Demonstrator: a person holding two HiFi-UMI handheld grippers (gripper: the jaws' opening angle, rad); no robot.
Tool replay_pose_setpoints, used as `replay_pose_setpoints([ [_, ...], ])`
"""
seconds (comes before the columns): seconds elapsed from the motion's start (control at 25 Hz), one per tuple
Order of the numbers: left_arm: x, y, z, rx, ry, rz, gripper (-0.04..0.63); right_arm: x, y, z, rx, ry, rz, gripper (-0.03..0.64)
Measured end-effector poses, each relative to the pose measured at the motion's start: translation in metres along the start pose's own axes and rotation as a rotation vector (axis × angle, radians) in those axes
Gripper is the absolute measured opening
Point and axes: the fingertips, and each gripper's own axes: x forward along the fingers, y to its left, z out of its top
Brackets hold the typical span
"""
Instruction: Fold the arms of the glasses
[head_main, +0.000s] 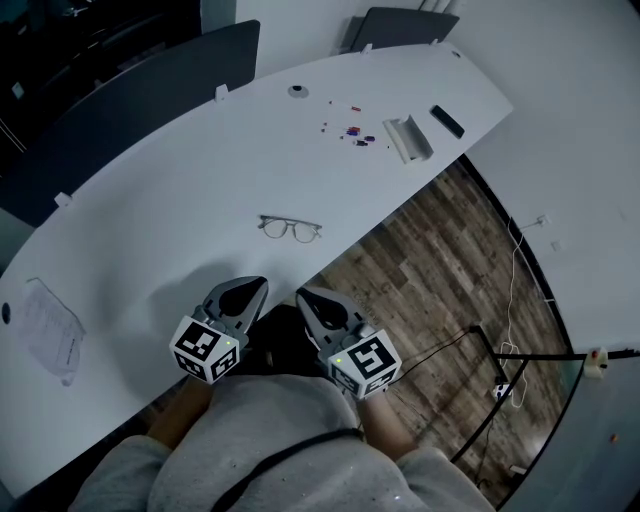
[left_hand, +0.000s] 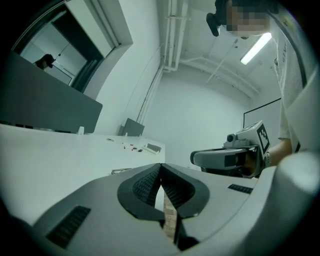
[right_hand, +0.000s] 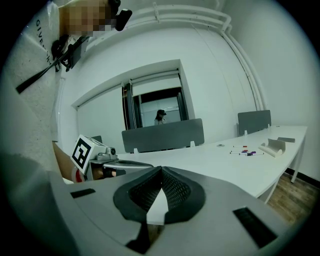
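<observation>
Abreast, left gripper (head_main: 256, 286) and right gripper (head_main: 305, 297) (closed)

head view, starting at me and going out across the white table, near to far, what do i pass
left gripper and right gripper side by side → glasses → scattered markers → small round fitting by the far edge

Left gripper (head_main: 258, 285), right gripper (head_main: 302, 295) side by side, fingers (left_hand: 145, 187) closed, empty.

"GIVE" printed on white shirt (right_hand: 30, 100)
</observation>
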Motion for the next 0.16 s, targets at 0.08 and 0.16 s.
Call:
replay_pose_setpoints([
  [0.08, 0.0015, -0.0011, -0.0013, -0.001, 0.001, -0.006, 0.015, -0.0006, -0.0006, -0.0017, 0.004, 0.005, -0.001, 0.018],
  [0.16, 0.0026, -0.0013, -0.0027, -0.001, 0.003, -0.011, 0.015, -0.0006, -0.001, -0.0037, 0.009, 0.01, -0.001, 0.018],
])
